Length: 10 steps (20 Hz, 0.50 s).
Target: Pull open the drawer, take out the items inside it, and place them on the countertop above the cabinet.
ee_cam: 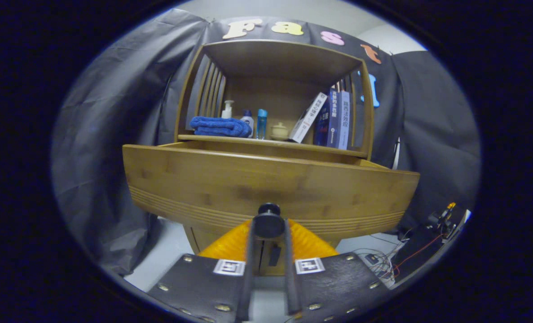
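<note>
Knob (pixel 269 223) sits squarely between my tool's (pixel 268 231) two fingers, which stand narrow and appear pressed on it from either side, so I judge the tool is clamped on the drawer's pull. The wooden drawer (pixel 266 186) front spreads broad just beyond the fingers, its long axis running crosswise to my reach, and it stands out from the cabinet with a dark gap showing behind its top edge. Its inside is hidden from me by the front panel, so I cannot tell what lies there. The surface (pixel 266 142) above the drawer, where the items must go, lies up and beyond, already carrying a folded blue towel (pixel 220 126), bottles (pixel 261 124) and books (pixel 333 119). My coming move turns on pulling straight back along the fingers' line.
</note>
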Available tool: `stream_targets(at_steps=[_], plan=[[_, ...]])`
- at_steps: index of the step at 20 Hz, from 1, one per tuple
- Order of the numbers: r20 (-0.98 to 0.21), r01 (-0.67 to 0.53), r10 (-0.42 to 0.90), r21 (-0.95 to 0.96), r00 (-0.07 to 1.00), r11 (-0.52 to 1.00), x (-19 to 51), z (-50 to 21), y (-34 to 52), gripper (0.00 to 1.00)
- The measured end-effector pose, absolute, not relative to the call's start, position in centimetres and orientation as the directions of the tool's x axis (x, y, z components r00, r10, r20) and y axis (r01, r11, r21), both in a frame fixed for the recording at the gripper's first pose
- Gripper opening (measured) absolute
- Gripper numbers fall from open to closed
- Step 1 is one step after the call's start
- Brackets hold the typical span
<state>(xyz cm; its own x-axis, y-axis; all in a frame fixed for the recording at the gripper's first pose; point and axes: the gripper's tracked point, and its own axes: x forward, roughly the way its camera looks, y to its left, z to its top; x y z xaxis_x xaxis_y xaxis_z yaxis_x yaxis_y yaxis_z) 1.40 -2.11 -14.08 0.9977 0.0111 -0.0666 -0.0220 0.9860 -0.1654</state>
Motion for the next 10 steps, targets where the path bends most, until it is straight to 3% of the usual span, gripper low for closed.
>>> stream_targets(at_steps=[2,6,9,10], plan=[[-0.069,-0.014,-0.001,-0.211,0.998,0.977,0.5,-14.9,-2.5,0.09],[-0.050,0.047,-0.053,-0.106,0.997,0.993,1.1,-14.0,-3.4,0.06],[-0.049,0.063,-0.067,-0.083,0.997,0.995,2.6,-12.9,-3.5,0.20],[-0.050,0.070,-0.074,-0.073,0.996,0.995,3.1,-12.7,-3.6,0.30]])
